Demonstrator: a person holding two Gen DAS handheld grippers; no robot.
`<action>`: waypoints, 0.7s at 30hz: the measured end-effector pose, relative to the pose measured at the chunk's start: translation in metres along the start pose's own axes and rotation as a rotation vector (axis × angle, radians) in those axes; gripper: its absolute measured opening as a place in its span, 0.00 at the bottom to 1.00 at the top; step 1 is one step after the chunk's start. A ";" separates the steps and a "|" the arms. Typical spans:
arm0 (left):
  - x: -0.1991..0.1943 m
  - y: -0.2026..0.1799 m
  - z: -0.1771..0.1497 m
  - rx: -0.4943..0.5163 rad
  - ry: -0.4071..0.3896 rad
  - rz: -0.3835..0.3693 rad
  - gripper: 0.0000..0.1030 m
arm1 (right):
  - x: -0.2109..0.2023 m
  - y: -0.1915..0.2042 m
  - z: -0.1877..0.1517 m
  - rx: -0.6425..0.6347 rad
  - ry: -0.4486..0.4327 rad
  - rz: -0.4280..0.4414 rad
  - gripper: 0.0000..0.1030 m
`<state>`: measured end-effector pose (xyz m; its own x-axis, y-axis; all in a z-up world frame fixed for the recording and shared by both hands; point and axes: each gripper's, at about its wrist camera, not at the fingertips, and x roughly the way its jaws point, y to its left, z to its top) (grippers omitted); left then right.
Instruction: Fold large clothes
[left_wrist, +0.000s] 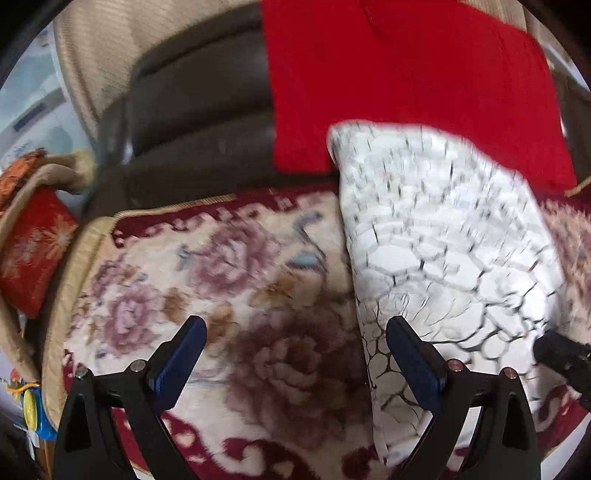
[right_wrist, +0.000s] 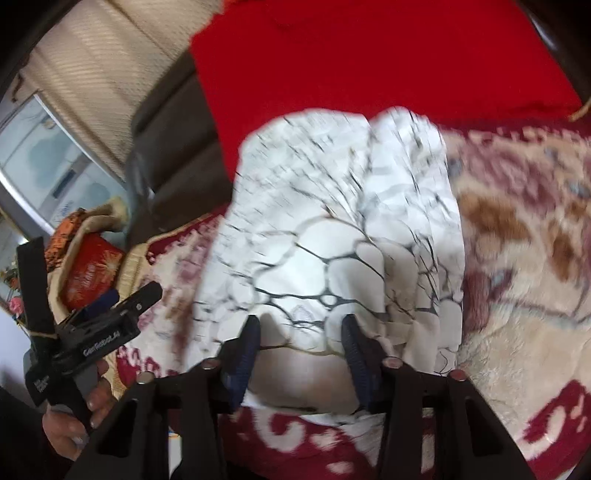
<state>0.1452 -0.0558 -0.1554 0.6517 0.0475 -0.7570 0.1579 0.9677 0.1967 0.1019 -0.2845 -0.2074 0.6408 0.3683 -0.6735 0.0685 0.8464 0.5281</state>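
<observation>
partly blurred, white garment (right_wrist: 332, 229) edge seemingly between right gripper (right_wrist: 301, 325) pads

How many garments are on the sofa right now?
2. The white crackle-print garment lies on the floral plush sofa cover, near both grippers. The red knit garment hangs over the backrest behind it. Others could be hidden outside view.

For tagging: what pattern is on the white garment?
White garment: dark crackle-like web of lines; clearest in the right wrist view.
</observation>
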 end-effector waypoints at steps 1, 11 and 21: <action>0.015 -0.006 -0.002 0.018 0.042 -0.001 0.95 | 0.002 -0.002 0.000 -0.008 -0.001 0.007 0.41; 0.019 -0.007 -0.001 0.047 -0.001 0.001 0.95 | -0.009 0.008 0.065 -0.032 -0.046 0.031 0.41; 0.024 -0.005 0.000 0.057 -0.011 -0.010 0.95 | 0.087 -0.017 0.142 0.079 0.071 -0.088 0.43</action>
<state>0.1600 -0.0598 -0.1745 0.6578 0.0347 -0.7524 0.2061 0.9525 0.2242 0.2655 -0.3211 -0.2013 0.5739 0.3231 -0.7525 0.1835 0.8448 0.5027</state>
